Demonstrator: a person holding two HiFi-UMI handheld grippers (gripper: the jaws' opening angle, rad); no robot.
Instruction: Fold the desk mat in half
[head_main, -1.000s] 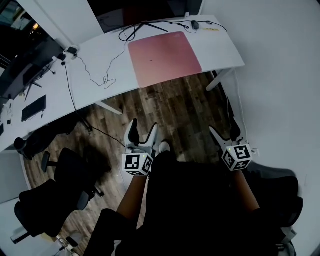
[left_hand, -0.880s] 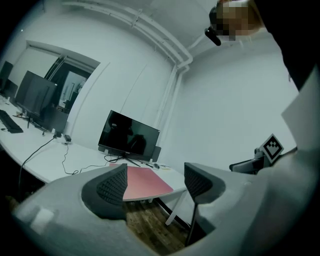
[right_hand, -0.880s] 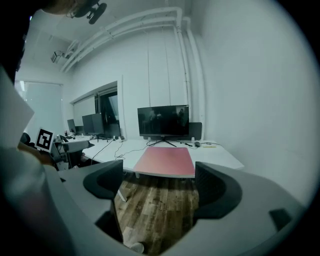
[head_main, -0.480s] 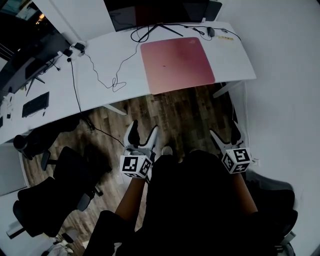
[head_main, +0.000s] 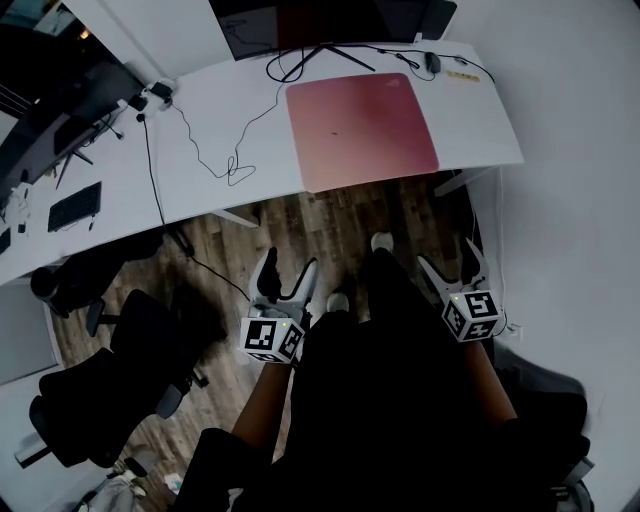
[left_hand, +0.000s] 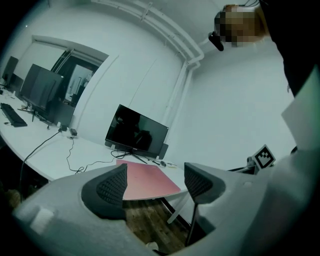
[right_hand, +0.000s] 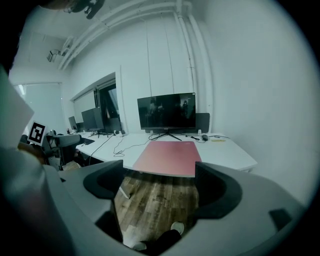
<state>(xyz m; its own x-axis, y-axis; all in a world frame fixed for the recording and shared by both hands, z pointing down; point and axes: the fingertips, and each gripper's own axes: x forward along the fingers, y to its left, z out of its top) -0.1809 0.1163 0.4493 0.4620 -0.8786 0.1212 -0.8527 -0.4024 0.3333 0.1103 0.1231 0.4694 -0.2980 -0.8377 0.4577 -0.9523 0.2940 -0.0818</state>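
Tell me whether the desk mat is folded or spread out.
Spread out: the desk mat lies as one flat sheet on the desk.

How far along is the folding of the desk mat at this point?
Done: nothing, as the desk mat lies flat and unfolded on the desk. In hand: nothing is gripped. The left claw and right claw are both open and empty, held over the wooden floor, short of the desk. Left: all of it, which means reaching the mat, gripping an edge and folding it in half.
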